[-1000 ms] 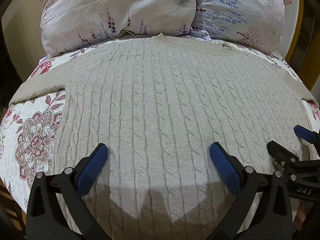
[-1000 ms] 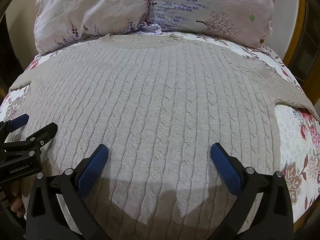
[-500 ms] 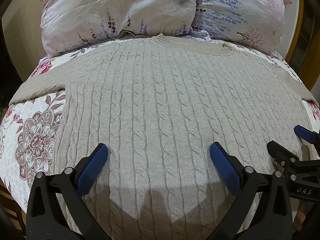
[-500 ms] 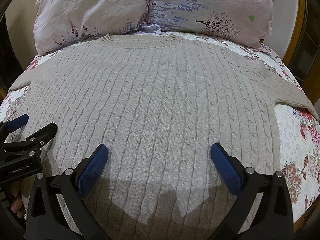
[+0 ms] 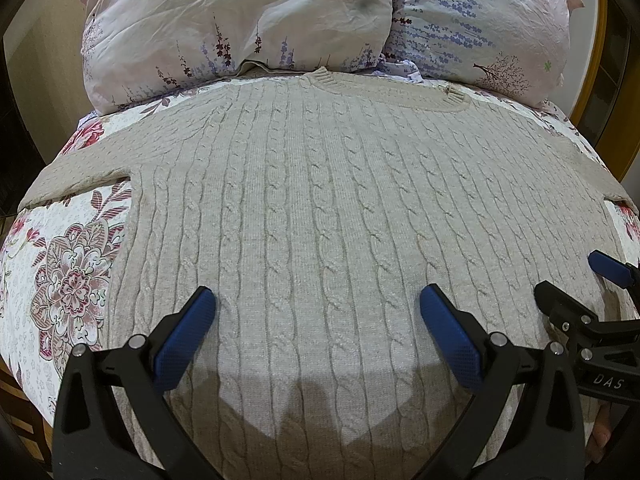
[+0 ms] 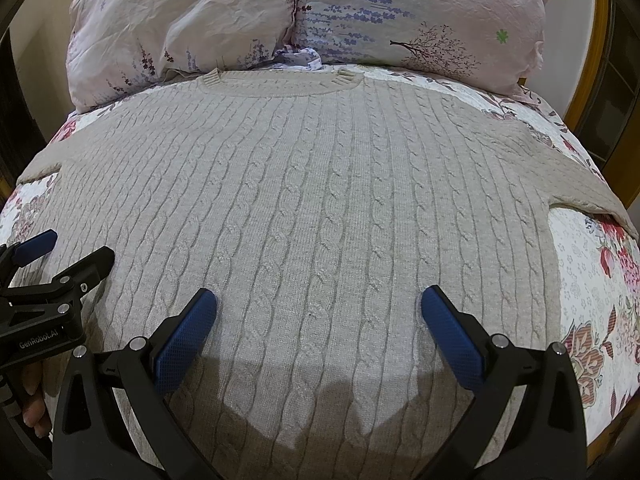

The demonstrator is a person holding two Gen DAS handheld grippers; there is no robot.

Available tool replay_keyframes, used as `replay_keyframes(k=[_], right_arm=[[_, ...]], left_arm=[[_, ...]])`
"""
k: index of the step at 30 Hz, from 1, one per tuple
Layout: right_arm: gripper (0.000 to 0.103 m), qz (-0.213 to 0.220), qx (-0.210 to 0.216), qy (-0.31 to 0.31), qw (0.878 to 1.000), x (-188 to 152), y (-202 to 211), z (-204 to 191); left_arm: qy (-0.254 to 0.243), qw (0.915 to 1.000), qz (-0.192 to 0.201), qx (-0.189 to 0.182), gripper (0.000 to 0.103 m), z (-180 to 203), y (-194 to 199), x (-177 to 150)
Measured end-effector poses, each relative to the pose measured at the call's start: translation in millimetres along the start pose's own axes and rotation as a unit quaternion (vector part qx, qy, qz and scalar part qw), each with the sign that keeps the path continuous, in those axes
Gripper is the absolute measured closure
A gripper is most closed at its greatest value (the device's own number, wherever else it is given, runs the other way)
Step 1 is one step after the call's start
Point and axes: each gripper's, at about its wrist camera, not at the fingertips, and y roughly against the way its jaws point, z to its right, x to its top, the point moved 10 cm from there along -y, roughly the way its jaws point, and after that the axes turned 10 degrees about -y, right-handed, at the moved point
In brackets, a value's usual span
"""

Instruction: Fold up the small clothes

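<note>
A beige cable-knit sweater (image 5: 320, 200) lies flat on the bed, collar at the far end by the pillows, sleeves spread to both sides; it also shows in the right wrist view (image 6: 312, 200). My left gripper (image 5: 316, 320) is open, its blue pads wide apart over the sweater's lower left part, holding nothing. My right gripper (image 6: 318, 320) is open over the lower right part, holding nothing. Each gripper shows at the edge of the other's view: the right gripper (image 5: 576, 284) and the left gripper (image 6: 68, 248).
The bed has a floral cover (image 5: 68, 280) that shows on both sides of the sweater, also in the right wrist view (image 6: 588, 300). Two floral pillows (image 5: 240, 24) (image 6: 420, 16) stand at the head. A wooden bed frame (image 6: 592, 60) rises at the far right.
</note>
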Motion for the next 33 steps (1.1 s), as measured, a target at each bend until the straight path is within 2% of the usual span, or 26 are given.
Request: replay_keyframes(k=[28,33], right_arm=[[0.001,0.000,0.000,-0.001,1.000,-1.6,0.0,-0.4],[0.001,-0.011,0.001,0.004,1.000,0.8,0.3,1.5]], left_arm=[[0.000,1.0000,0.000,0.000,0.002,0.0,0.0,0.0],[0.000,1.0000,0.000,0.000,0.002,0.0,0.0,0.0]])
